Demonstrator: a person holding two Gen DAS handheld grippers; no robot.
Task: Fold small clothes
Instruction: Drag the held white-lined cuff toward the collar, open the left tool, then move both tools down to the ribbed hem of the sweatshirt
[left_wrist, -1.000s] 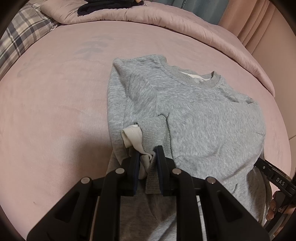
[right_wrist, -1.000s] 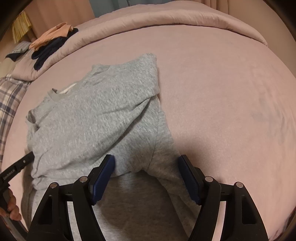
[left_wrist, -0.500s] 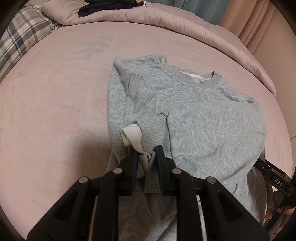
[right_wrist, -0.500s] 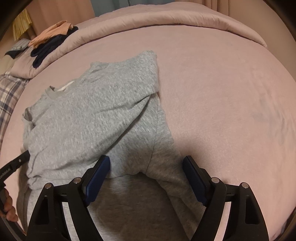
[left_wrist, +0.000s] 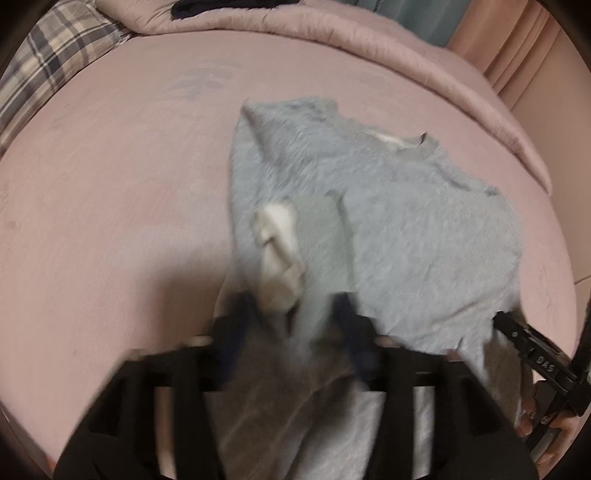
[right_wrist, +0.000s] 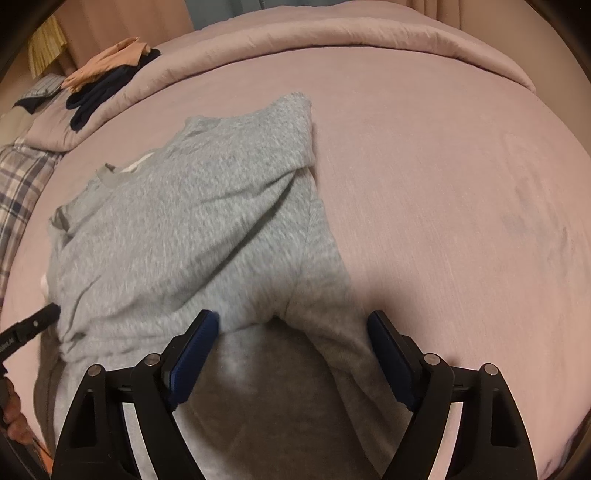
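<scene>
Plaid pillow (left_wrist: 55, 70): at the far left corner of the bed, clear of the work.
Bed (left_wrist: 110, 192): pink cover, the surface that carries everything; a rolled duvet (right_wrist: 332, 40) runs along its far edge.
Sweatshirt (left_wrist: 399, 229): small and grey, lying flat near the middle of the bed and reaching toward the near edge, neck band at the far side, both sleeves folded in over the body.
Handling, as a judgement: light, soft and limp fleece; it will sag and slide on itself, not slippery, not fragile. The best holds look to be the ribbed cuff (left_wrist: 317, 221), the hem corners or a folded edge, where layers bunch thick.
Left gripper (left_wrist: 291, 314): jaws opening; the cuff and its pale lining (left_wrist: 277, 251) lie between them, no longer pinched as far as the blur lets me tell.
Right gripper (right_wrist: 291, 354): jaws spread wide over the near part of the sweatshirt, straddling the folded sleeve (right_wrist: 317, 258); pads (right_wrist: 195, 350) grip nothing, though cloth lies between them.
Pile of clothes (right_wrist: 107, 81): dark and peach items on the duvet at the far left.
</scene>
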